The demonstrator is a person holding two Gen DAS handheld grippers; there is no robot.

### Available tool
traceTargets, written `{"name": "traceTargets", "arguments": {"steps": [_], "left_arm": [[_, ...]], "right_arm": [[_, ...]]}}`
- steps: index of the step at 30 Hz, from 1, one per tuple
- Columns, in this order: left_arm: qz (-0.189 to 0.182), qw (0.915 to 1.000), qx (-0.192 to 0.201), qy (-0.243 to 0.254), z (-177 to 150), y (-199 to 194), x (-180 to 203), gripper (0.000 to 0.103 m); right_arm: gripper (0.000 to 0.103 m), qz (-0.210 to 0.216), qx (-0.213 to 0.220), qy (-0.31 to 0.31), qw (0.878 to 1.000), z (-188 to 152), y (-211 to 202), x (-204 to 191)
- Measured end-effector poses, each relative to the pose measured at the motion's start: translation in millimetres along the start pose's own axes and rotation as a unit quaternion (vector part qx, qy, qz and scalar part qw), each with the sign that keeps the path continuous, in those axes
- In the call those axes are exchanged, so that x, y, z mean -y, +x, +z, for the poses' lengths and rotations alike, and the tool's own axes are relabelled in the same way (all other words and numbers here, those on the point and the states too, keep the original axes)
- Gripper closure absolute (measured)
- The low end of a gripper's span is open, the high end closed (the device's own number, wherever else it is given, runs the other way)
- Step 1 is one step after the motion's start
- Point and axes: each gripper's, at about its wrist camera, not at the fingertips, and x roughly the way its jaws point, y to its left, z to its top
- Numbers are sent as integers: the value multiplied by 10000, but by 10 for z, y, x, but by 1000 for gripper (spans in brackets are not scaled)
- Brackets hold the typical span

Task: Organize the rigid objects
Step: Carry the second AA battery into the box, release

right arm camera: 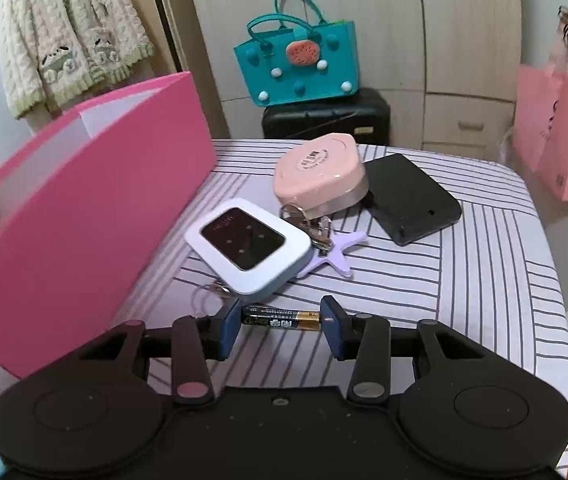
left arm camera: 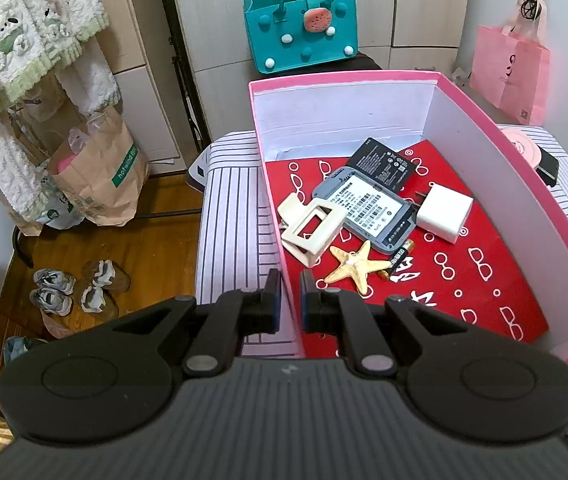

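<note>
Right gripper (right arm camera: 280, 322) angled down over the striped table (right arm camera: 464, 280), low centre of its frame. Jaws half open, one pad at each end of a battery (right arm camera: 279, 319) lying crosswise; contact looks made, hard to confirm.

Just beyond: white router (right arm camera: 248, 245), lilac starfish tag (right arm camera: 334, 258), pink case (right arm camera: 320, 174), black box (right arm camera: 410, 198).

Left gripper (left arm camera: 290, 300) pitched down, jaws narrow, clamped on the near wall of the pink box (left arm camera: 524, 168).

Inside the box: clip (left arm camera: 311, 229), starfish (left arm camera: 354, 266), second battery (left arm camera: 398, 259), charger (left arm camera: 444, 212).

Bright even indoor light, soft shadows, sharp focus, strong fisheye bending at edges.
</note>
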Motion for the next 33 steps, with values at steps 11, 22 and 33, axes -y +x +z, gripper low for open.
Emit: {"name": "traceTargets", "arguments": {"steps": [11,22,33], "left_arm": [[-79,9999,45,-97,-10,10,-34,95],[-50,10000,12,64,-8,14,3,95],[-27,9998,-12,218,-3,7,8,95]], "right_arm": [[55,926,182,-260,9952,601,-456,-344],[55,1749,-419,-1409,9735,1063,-165,-1281],[55,2666,-2155,-934,9348,1152,741,-1886]]}}
